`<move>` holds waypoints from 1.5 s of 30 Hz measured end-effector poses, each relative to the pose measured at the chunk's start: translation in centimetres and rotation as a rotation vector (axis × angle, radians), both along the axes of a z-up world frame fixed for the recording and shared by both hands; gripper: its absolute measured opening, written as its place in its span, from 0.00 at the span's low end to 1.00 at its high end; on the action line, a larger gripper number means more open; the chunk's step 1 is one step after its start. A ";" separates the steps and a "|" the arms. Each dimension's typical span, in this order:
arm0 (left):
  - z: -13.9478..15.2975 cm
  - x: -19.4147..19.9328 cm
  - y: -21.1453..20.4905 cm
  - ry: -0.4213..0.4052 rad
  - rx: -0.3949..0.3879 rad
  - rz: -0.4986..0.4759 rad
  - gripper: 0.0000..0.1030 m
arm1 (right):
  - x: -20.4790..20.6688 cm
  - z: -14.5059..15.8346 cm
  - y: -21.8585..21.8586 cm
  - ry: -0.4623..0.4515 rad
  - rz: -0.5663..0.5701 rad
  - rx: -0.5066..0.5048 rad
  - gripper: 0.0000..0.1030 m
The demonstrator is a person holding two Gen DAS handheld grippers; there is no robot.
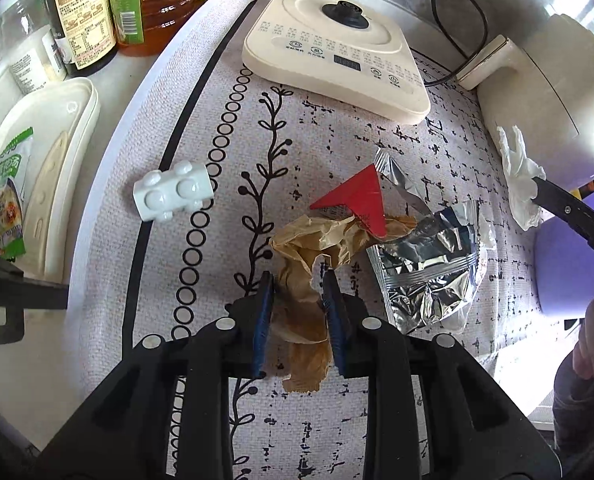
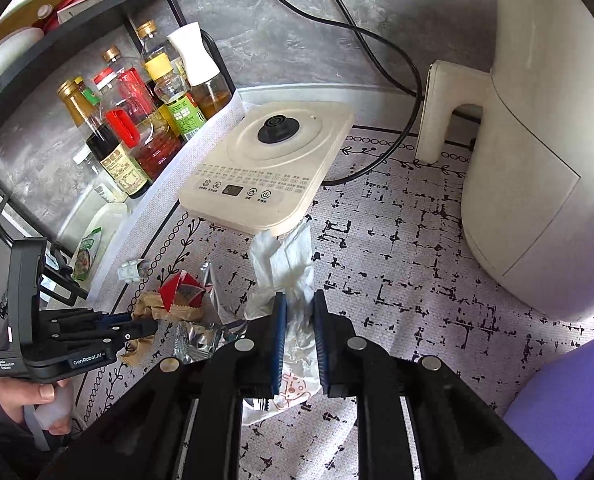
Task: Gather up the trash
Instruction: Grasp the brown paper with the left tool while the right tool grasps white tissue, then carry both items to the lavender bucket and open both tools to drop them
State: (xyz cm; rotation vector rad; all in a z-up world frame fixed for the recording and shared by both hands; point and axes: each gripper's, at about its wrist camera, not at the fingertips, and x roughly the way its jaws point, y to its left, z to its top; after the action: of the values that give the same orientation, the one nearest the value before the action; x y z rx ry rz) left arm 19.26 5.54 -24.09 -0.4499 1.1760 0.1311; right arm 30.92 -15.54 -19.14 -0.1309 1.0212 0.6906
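My left gripper [image 1: 298,280] is shut on a crumpled brown paper wrapper [image 1: 303,280] that lies on the patterned mat [image 1: 289,412]. A red triangular packet [image 1: 357,200] and a torn silver foil bag [image 1: 429,276] lie just beyond and right of it. My right gripper [image 2: 300,300] is shut on a crumpled white tissue [image 2: 287,264], held above the mat; it also shows in the left wrist view [image 1: 519,178]. The left gripper shows in the right wrist view [image 2: 137,326] at the trash pile.
A cream kettle base [image 1: 337,44] stands at the back, a white air fryer [image 2: 537,140] at the right, a purple bin [image 2: 569,404] at the front right. A small white toy-like piece [image 1: 173,192] lies left. Sauce bottles [image 2: 137,128] and a lidded tray [image 1: 57,160] stand off the mat's left edge.
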 end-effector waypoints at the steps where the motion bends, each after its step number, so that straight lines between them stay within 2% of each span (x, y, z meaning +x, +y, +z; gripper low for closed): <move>1: 0.1 -0.5 -0.2 -0.008 0.002 -0.001 0.37 | -0.4 0.0 -0.2 0.001 -0.001 -0.001 0.14; 2: 0.1 -0.7 -0.4 -0.006 0.011 -0.003 0.41 | -0.9 0.0 -0.3 0.003 -0.002 -0.003 0.14; 4: 0.1 -1.2 -0.7 -0.004 0.020 -0.010 0.42 | -1.7 -0.2 -0.8 0.009 -0.007 -0.010 0.14; 6: 0.3 -1.7 -1.0 0.004 0.032 -0.012 0.52 | -2.4 -0.3 -1.3 0.013 -0.014 -0.014 0.14; 9: 0.4 -2.5 -1.3 -0.004 0.052 -0.027 0.51 | -3.1 -0.4 -1.7 0.017 -0.034 -0.016 0.14; 10: 0.3 -2.7 -1.3 -0.006 0.054 -0.031 0.47 | -3.3 -0.5 -1.9 0.018 -0.041 -0.016 0.14; 12: 0.2 -2.9 -1.1 -0.007 0.044 -0.027 0.12 | -3.6 -0.6 -2.1 0.022 -0.051 -0.016 0.14; 15: 1.6 -3.4 -1.0 -0.067 0.032 -0.032 0.06 | -4.1 -0.6 -2.3 0.023 -0.062 -0.015 0.14; 18: 3.7 -3.6 -1.1 -0.133 0.022 -0.055 0.06 | -4.5 -0.5 -2.5 0.023 -0.069 -0.011 0.14; 22: 5.9 -3.5 -0.6 -0.184 -0.059 -0.053 0.06 | -4.8 -0.2 -2.4 0.017 -0.075 -0.004 0.14; 27: 7.2 -2.7 -0.9 -0.201 -0.125 -0.059 0.06 | -5.1 0.5 -2.8 0.003 -0.086 0.014 0.14; 31: 7.9 -2.3 -1.6 -0.220 -0.118 -0.082 0.06 | -5.4 1.9 -3.7 -0.022 -0.106 0.033 0.14; 36: 9.9 -1.4 -2.7 -0.261 -0.090 -0.130 0.06 | -6.4 5.1 -5.4 -0.086 -0.141 0.067 0.14; 45: 13.1 1.7 -6.8 -0.334 -0.083 -0.269 0.06 | -7.6 10.8 -11.0 -0.216 -0.280 0.124 0.14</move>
State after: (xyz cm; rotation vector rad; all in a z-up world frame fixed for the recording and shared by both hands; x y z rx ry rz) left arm 20.96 -1.30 -11.00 -0.3655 0.9036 -0.2196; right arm 23.27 -26.55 -8.36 0.0451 0.7687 0.4710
